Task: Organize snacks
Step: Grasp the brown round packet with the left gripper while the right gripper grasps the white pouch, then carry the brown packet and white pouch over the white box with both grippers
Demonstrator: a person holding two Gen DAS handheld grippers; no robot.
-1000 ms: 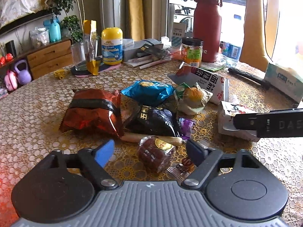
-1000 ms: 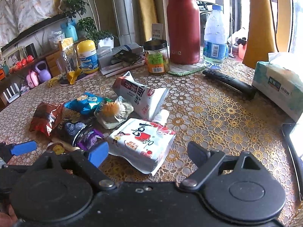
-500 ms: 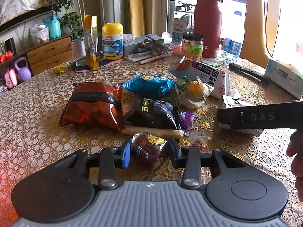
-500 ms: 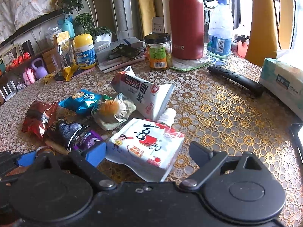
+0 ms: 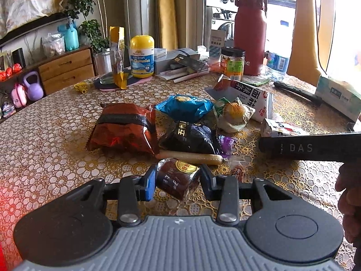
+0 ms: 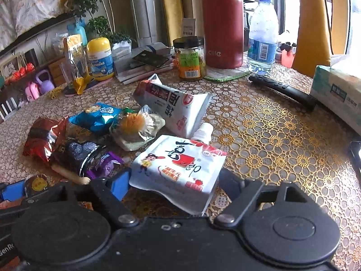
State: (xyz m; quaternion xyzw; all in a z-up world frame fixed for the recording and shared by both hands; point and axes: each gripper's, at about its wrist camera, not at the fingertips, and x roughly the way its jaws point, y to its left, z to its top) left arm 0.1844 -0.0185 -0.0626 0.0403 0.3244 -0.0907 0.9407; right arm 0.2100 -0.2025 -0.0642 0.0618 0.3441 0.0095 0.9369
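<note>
So the left gripper [image 5: 178, 179] is clamped narrow on a small dark brown wrapped snack [image 5: 177, 178] with a gold sticker, both pads pressed against its sides, and it's sat right at the near edge of the pile on the lace-patterned table [image 5: 52, 140]; just behind it a long tan sausage stick [image 5: 191, 157] is laid across, and past that a black snack bag [image 5: 191, 136] is seen with a purple wrapper [image 5: 225, 141] poking out beside it; a shiny red-brown bag [image 5: 123, 128] is parked to the left of those, a blue bag [image 5: 185, 107] further back, and a clear pack with something orange inside [image 5: 233, 115] is tucked against a white noodle-type packet [image 5: 248, 94]; over on the other side the right gripper [image 6: 174, 180] is being closed around a white spouted pouch [image 6: 178, 169], which is lying flat on the table between the fingers; the blue pad looks just beside the pouch's left edge and the black finger is at its right corner, but whether it's actually squeezed yet can't be told; further back a tall red bottle [image 6: 222, 22], a water bottle [image 6: 262, 36], a black-lidded jar [image 6: 189, 57], a yellow gummies tub [image 6: 100, 58] and a tissue box [image 6: 338, 90] are lined up, with a black remote [image 6: 282, 88] laid near the box
</note>
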